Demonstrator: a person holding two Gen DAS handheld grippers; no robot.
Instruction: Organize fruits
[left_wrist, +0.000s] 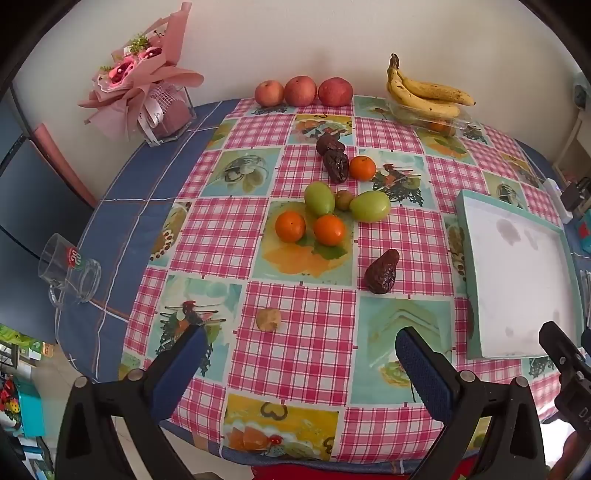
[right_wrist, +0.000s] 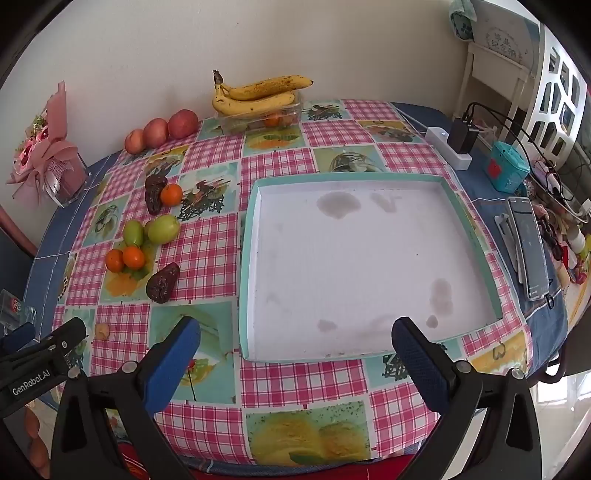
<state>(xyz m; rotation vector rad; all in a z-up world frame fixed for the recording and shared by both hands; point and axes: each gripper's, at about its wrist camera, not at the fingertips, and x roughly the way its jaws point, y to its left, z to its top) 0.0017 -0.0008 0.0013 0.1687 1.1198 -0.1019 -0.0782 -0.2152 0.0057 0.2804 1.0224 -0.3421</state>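
Loose fruit lies mid-table: two oranges (left_wrist: 309, 228), a third orange (left_wrist: 362, 168), two green fruits (left_wrist: 370, 206), dark wrinkled dates (left_wrist: 335, 159), one more date (left_wrist: 382, 272) nearer me, and a small beige piece (left_wrist: 268, 319). Three apples (left_wrist: 302, 91) line the wall; bananas (left_wrist: 424, 92) rest on a clear box. A shallow white tray with a teal rim (right_wrist: 246, 258) holds nothing. My left gripper (left_wrist: 300, 341) hovers open over the near edge, short of the beige piece. My right gripper (right_wrist: 295, 334) hovers open over the tray's near rim.
A pink wrapped bouquet (left_wrist: 144, 81) stands at the back left. A glass mug (left_wrist: 68, 269) lies on its side at the left edge. Right of the tray are a power strip with a charger (right_wrist: 452, 146), a teal box (right_wrist: 508, 166) and a phone (right_wrist: 530, 247).
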